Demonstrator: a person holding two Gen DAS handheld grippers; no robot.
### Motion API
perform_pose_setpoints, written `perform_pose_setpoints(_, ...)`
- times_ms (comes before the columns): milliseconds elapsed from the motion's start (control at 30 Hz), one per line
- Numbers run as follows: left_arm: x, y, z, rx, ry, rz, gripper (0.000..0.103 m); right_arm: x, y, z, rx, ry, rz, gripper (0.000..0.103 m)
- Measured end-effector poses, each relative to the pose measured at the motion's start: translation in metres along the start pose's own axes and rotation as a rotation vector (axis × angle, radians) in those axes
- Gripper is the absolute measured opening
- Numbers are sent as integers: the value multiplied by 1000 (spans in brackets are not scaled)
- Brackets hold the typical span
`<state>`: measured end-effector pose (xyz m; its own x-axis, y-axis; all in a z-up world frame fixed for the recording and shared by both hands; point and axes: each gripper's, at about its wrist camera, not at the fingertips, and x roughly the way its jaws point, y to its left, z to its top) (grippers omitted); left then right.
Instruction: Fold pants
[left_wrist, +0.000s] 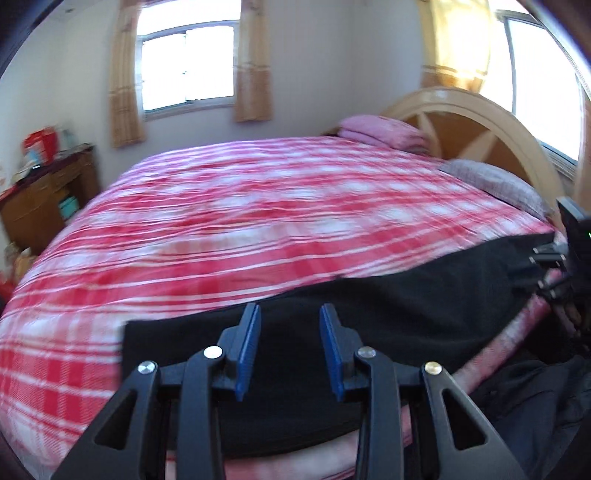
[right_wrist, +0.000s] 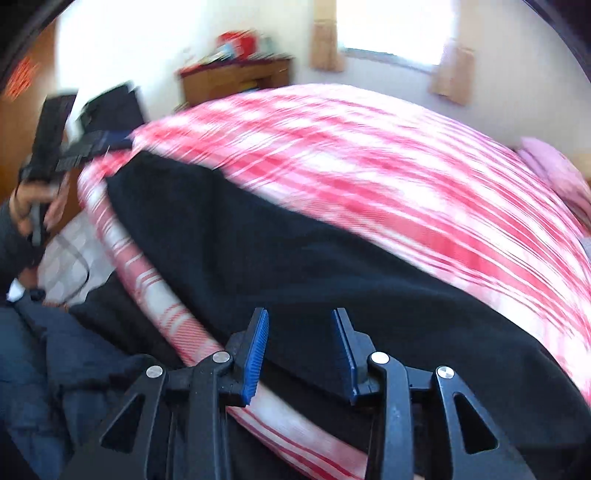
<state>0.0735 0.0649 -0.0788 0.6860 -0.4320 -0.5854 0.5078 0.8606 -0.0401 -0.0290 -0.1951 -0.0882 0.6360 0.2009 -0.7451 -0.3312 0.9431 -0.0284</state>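
1. Bedroom, daylight from curtained windows; both views motion-blurred. Work surface is a bed (left_wrist: 258, 206) with red-and-white plaid cover.
2. Nearest: left gripper (left_wrist: 290, 350), jaws partly open, blue pads apart, nothing between them. It hangs over the near end of the pants; contact with the cloth cannot be told, but no grip.
3. Right gripper (right_wrist: 300, 354), same state: jaws part open, pads clear of cloth, nothing held. It sits over the other end of the pants, at the bed edge.
4. Pants (left_wrist: 406, 295), black, lie as one long narrow band along the near edge of the bed, ends toward each gripper.
5. Progress, judged: band looks like legs already laid one on the other, so the lengthwise fold appears done. Left: fold end to end, perhaps twice, and smooth.
6. Farther: grey pillow (left_wrist: 495, 181), pink folded blanket (left_wrist: 380, 131), wooden headboard (left_wrist: 476, 125); dresser (left_wrist: 44, 199) at far wall.
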Motion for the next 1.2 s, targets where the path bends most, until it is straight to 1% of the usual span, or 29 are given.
perform_pose_setpoints(100, 23, -40, 14, 38, 27, -137, 36, -30, -40, -12, 119, -42, -84, 37)
perform_pose_setpoints(233, 49, -91, 24, 89, 66, -241, 36, -76, -106, -40, 344, -105, -240, 37)
perform_pose_setpoints(333, 64, -130, 29, 129, 92, -320, 36, -104, -153, -65, 530, -128, -331, 39)
perform_pose_setpoints(433, 76, -168, 30, 183, 124, -378, 36, -121, -190, -83, 693, -135, -390, 40)
perform_pose_setpoints(533, 85, -201, 26, 248, 164, -413, 36, -136, -213, -97, 791, -166, -379, 40)
perform_pose_setpoints(600, 92, -219, 22, 284, 191, -430, 36, -142, -220, -102, 821, -168, -373, 40)
perform_pose_setpoints(700, 102, -234, 14, 308, 229, -446, 36, -148, -226, -106, 861, -175, -349, 40)
perform_pose_setpoints(833, 111, -245, 4, 319, 249, -442, 36, -146, -237, -115, 934, -189, -270, 40)
perform_pose_setpoints(933, 111, -248, -3, 339, 252, -424, 36, -141, -241, -121, 972, -177, -263, 40)
perform_pose_setpoints(1033, 106, -252, -7, 370, 229, -401, 36, -139, -243, -124, 999, -175, -244, 40)
perform_pose_setpoints(1200, 105, -262, -10, 419, 211, -392, 36, -146, -237, -118, 971, -167, -253, 40)
